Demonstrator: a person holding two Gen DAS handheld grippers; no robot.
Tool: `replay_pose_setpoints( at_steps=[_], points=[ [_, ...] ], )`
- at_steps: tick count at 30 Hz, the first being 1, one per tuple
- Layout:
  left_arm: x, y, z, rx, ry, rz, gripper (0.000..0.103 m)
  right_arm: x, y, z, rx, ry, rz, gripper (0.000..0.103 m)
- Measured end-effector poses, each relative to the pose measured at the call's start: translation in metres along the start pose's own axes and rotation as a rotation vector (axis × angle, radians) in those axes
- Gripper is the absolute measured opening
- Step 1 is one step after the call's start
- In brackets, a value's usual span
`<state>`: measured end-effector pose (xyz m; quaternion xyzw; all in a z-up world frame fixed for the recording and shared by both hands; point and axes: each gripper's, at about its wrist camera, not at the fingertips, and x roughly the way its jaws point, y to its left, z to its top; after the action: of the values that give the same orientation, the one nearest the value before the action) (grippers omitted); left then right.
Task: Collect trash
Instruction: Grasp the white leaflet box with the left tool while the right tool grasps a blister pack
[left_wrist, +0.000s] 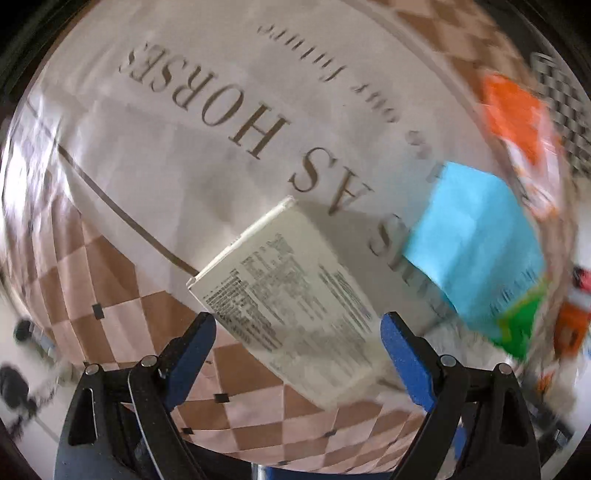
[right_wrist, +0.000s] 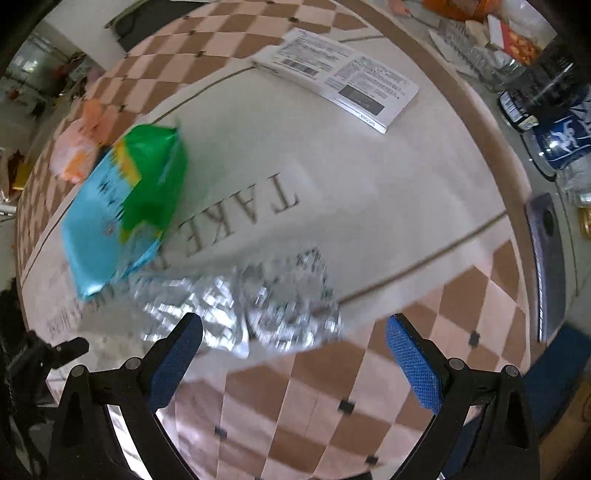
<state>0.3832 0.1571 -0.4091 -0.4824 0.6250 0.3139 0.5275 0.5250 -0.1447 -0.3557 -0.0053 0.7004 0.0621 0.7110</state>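
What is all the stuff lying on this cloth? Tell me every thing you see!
white box: 1, white with small black print, flat on the cloth, between the left tongs' open fingers
blue and green packet: 1, light blue with a green end, on the cloth to the left in the right view
silver wrapper: 1, shiny and crumpled, just ahead of the right tongs
orange packet: 1, orange and white, blurred, far right edge of the left view
tablecloth: 1, cream middle with brown letters, brown and pink checks around
bottles: several, dark and blue, beyond the cloth's right edge
left tongs: 1, black with blue pads, open
right tongs: 1, black with blue pads, open, holding nothing
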Motion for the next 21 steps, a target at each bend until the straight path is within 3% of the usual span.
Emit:
replay_pose_setpoints(
  at_steps=[3, 9, 11, 14, 16, 17, 21],
  points=[
    [0.006, 0.005, 0.003, -0.087, 0.018, -0.009, 0.090, 0.009, -0.005, 0.010, 0.019, 0.023, 0.021, 0.101],
    [0.013, 0.010, -0.006, -0.085, -0.001, 0.018, 0.087, 0.023, -0.010, 0.017, 0.008, 0.052, 0.034, 0.100],
    [0.010, 0.005, -0.011, -0.019, -0.035, 0.063, 0.087, 0.028, -0.012, 0.016, -0.012, 0.054, 0.029, 0.099],
    [0.006, -0.002, -0.023, 0.173, -0.088, 0.124, 0.087, 0.028, -0.010, 0.015, -0.046, 0.038, 0.005, 0.089],
    [0.006, -0.007, -0.037, 0.333, -0.125, 0.183, 0.087, 0.023, -0.010, 0.009, -0.061, 0.014, -0.033, 0.070],
    [0.009, -0.010, -0.042, 0.385, -0.130, 0.206, 0.087, 0.021, -0.011, 0.009, -0.062, 0.008, -0.043, 0.067],
    [0.028, -0.002, -0.052, 0.400, -0.083, 0.212, 0.088, 0.022, -0.006, 0.008, -0.080, 0.016, -0.068, 0.068]
  ],
)
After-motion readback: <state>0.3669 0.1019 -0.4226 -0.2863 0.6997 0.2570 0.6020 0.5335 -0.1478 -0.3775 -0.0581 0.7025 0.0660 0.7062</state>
